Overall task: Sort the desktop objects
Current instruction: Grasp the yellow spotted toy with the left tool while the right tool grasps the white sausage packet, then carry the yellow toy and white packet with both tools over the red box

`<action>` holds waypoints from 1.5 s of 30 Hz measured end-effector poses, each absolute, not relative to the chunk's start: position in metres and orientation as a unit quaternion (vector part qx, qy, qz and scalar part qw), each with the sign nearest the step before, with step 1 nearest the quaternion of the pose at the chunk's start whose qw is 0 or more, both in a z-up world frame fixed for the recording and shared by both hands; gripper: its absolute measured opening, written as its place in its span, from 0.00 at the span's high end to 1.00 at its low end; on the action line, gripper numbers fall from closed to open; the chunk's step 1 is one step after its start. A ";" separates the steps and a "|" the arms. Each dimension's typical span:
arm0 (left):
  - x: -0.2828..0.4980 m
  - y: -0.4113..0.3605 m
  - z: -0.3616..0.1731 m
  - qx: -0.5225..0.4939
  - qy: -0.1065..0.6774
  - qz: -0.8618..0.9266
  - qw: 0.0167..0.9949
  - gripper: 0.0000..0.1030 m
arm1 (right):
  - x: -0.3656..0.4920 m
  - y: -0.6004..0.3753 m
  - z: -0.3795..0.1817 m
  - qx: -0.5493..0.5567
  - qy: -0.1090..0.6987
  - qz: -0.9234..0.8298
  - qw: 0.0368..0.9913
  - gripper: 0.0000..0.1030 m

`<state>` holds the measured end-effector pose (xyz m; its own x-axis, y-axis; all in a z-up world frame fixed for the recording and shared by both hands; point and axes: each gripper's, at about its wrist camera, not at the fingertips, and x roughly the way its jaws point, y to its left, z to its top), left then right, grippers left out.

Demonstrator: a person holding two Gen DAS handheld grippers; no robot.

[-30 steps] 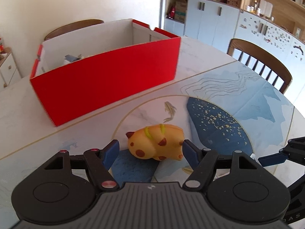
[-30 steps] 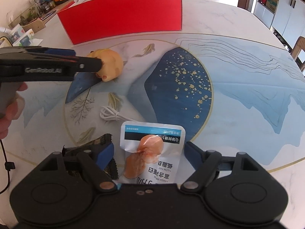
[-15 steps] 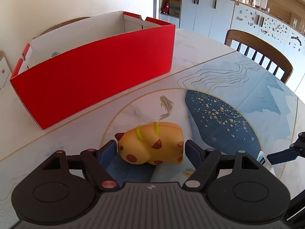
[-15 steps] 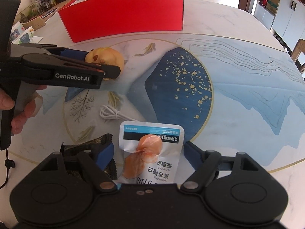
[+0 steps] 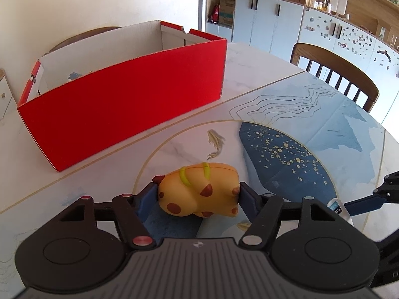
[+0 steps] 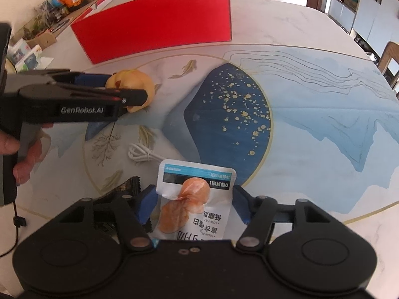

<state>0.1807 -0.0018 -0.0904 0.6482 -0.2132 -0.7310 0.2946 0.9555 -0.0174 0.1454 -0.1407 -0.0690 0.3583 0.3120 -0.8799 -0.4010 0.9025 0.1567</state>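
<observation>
Left wrist view: your left gripper [image 5: 198, 195] is closing, pads touching the spotted toy [image 5: 199, 194] between them, red box [image 5: 119, 107] well beyond across bare table [image 5: 249, 74]; your right gripper [image 6: 193, 206] is closing around the snack pouch [image 6: 197, 199].

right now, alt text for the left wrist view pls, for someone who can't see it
The left gripper is closing, its blue pads against both sides of a yellow spotted toy animal on the table. An open red box stands behind it, and the right gripper's tip pokes in at the right edge.
</observation>
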 end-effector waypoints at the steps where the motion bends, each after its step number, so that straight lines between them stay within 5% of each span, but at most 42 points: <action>1: 0.180 -0.002 -0.089 0.052 0.396 -0.140 0.906 0.33 | 0.146 -0.142 -0.068 -0.039 0.524 0.216 0.823 0.40; 45: 0.103 0.003 0.018 0.005 0.341 -0.150 0.928 0.33 | 0.147 -0.145 0.039 -0.022 0.407 0.250 0.878 0.43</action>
